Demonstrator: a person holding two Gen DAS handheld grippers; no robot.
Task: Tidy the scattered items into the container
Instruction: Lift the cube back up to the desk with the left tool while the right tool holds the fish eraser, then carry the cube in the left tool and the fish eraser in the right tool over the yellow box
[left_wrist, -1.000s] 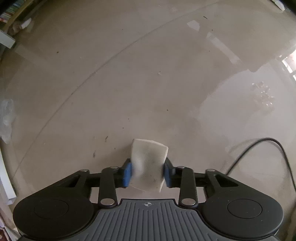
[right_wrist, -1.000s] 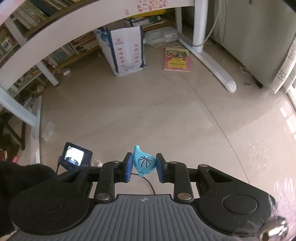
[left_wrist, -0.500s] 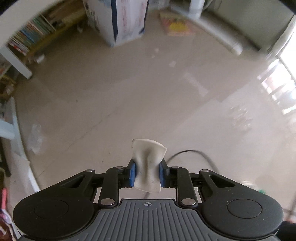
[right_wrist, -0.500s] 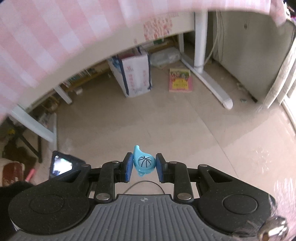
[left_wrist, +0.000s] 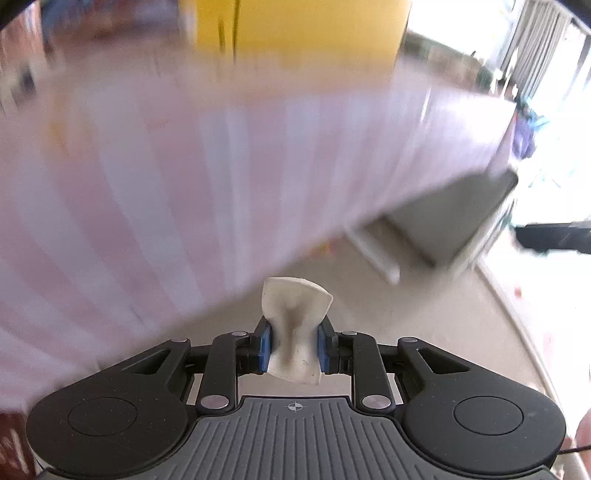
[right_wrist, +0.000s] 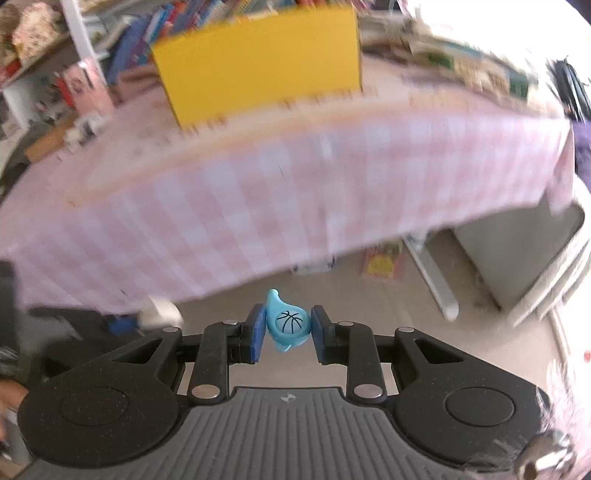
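Observation:
My left gripper (left_wrist: 293, 345) is shut on a white, squashed soft piece (left_wrist: 295, 325), held in the air in front of the pink checked tablecloth (left_wrist: 184, 184). My right gripper (right_wrist: 289, 334) is shut on a small light-blue drop-shaped toy with a basketball mark (right_wrist: 287, 321). A yellow box (right_wrist: 258, 59) stands on the table (right_wrist: 332, 177), seen from the right wrist; the same yellow box (left_wrist: 299, 29) shows blurred at the top of the left wrist view. In the right wrist view the other gripper with its white piece (right_wrist: 159, 312) appears low at the left.
The tablecloth hangs over the table's front edge. Below it are a white table leg (right_wrist: 432, 280), a colourful book on the floor (right_wrist: 380, 264) and a grey cabinet (left_wrist: 450, 218). Bookshelves (right_wrist: 221, 14) stand behind the table. Bright window at the right.
Both grippers have risen from near the floor to table height, each keeping its item. The views swung up from the bare floor to the tablecloth and the yellow box.

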